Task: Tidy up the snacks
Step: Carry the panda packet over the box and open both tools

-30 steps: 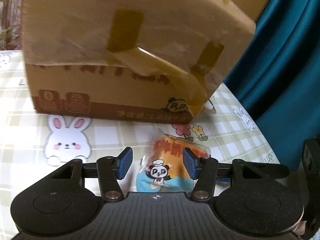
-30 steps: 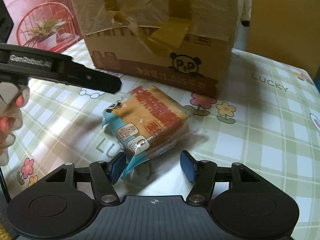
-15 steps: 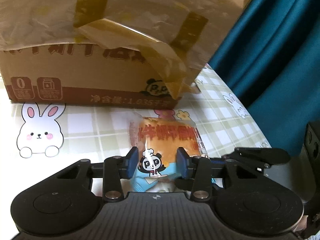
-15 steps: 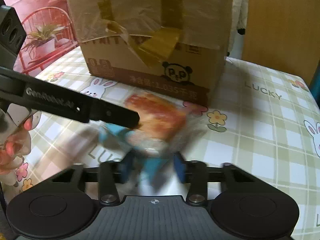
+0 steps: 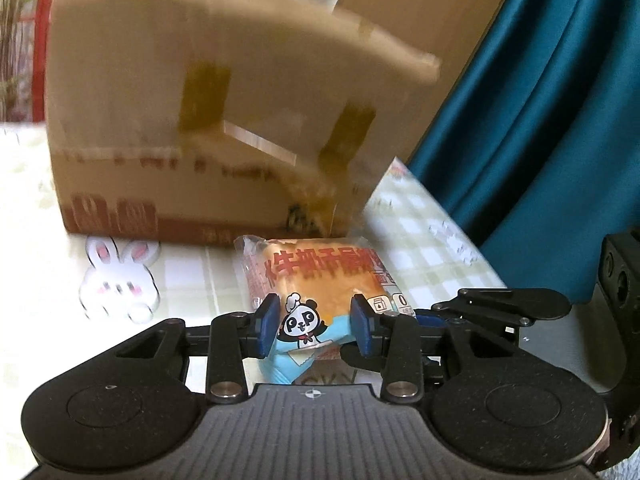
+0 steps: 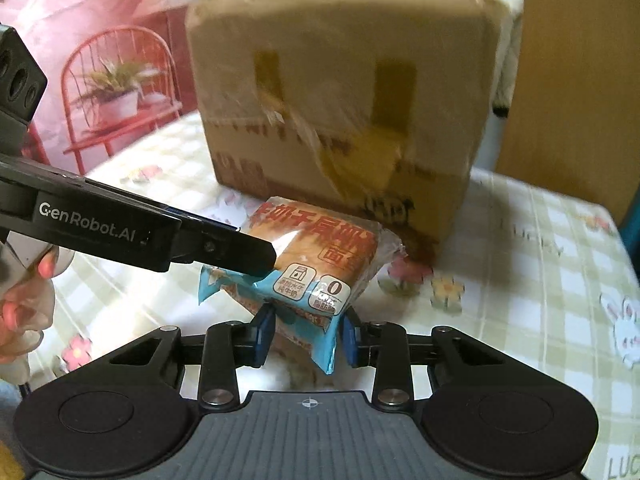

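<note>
Both wrist views low, close; share bread packet (image 5: 316, 280), box (image 6: 340, 120).

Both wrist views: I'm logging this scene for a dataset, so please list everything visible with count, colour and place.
bread packet: 1, orange-brown loaf in clear and light-blue wrapper with panda logo, in front of the box, gripped at two ends
cardboard box: 1, brown with yellowish tape, on the table behind the packet
tablecloth: 1, green-white check with rabbits and flowers, covering the table
curtain: 1, teal, right of the table
wire shelf: 1, red, left background, holding a potted plant
left gripper: 1, black with blue pads, shut on the packet's panda end
right gripper: 1, black with blue pads, shut on the packet's other end
hand: 1, pink nails, holding the left gripper
</note>
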The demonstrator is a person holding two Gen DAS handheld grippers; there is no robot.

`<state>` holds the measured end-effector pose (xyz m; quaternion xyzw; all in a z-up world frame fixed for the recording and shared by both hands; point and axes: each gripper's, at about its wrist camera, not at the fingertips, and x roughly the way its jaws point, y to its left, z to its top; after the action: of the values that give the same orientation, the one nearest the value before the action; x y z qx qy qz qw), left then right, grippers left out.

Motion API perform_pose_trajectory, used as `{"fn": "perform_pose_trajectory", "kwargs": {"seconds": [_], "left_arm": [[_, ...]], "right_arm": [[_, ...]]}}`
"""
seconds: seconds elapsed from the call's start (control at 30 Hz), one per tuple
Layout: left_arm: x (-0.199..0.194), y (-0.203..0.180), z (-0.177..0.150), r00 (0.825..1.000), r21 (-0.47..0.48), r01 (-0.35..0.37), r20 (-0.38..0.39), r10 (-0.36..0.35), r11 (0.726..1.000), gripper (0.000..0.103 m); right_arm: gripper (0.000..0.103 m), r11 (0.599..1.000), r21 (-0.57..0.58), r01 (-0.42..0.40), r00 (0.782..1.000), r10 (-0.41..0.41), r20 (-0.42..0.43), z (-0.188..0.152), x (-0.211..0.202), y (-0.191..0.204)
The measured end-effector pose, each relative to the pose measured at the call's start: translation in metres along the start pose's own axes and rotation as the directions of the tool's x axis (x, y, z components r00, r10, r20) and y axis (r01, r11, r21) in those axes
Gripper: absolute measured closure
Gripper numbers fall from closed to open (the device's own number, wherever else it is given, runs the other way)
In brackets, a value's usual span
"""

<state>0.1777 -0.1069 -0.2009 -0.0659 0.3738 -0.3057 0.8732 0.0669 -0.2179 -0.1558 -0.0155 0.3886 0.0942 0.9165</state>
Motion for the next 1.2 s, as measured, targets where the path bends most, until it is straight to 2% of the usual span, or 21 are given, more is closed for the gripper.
{"fn": "perform_pose_trajectory", "kwargs": {"seconds": [0.2,0.4,0.5,0.63,0.87,1.1,1.17,1.2], "left_arm": [[-0.047,-0.008,0.02,0.993,0.031,-0.006,0.12,0.002,1.0,0.062],[-0.086,-0.025,0.049,0.969,0.094,-0.027,0.246,0.003,0.995,0.062],[-0.096,-0.029,0.068,0.957,0.119,-0.043,0.289,0.006,0.992,0.062],[-0.089,-0.025,0.1,0.945,0.146,-0.073,0.325,0.022,0.987,0.062],[-0.054,0.003,0.159,0.951,0.122,-0.092,0.306,0.051,0.988,0.061],[-0.017,0.025,0.178,0.959,0.11,-0.144,0.262,0.111,0.983,0.06],[-0.014,0.028,0.176,0.959,0.104,-0.154,0.255,0.123,0.983,0.052],[-0.014,0.029,0.176,0.96,0.099,-0.156,0.251,0.128,0.983,0.041]], "right_arm": [[0.072,0.999,-0.037,-0.011,0.994,0.014,0.104,0.033,-0.038,0.014],[0.072,0.997,-0.073,-0.007,0.978,0.023,0.209,0.079,-0.074,0.02],[0.072,0.995,-0.102,0.0,0.969,0.025,0.245,0.106,-0.081,0.018],[0.072,0.993,-0.122,0.006,0.962,0.028,0.273,0.146,-0.076,0.006],[0.072,0.993,-0.115,0.002,0.966,0.028,0.256,0.212,-0.023,-0.025],[0.071,0.998,-0.065,-0.002,0.98,0.015,0.201,0.229,0.035,-0.046],[0.069,0.999,-0.041,0.005,0.98,0.004,0.198,0.226,0.04,-0.05],[0.068,0.999,-0.032,0.008,0.98,-0.001,0.201,0.224,0.04,-0.05]]}}
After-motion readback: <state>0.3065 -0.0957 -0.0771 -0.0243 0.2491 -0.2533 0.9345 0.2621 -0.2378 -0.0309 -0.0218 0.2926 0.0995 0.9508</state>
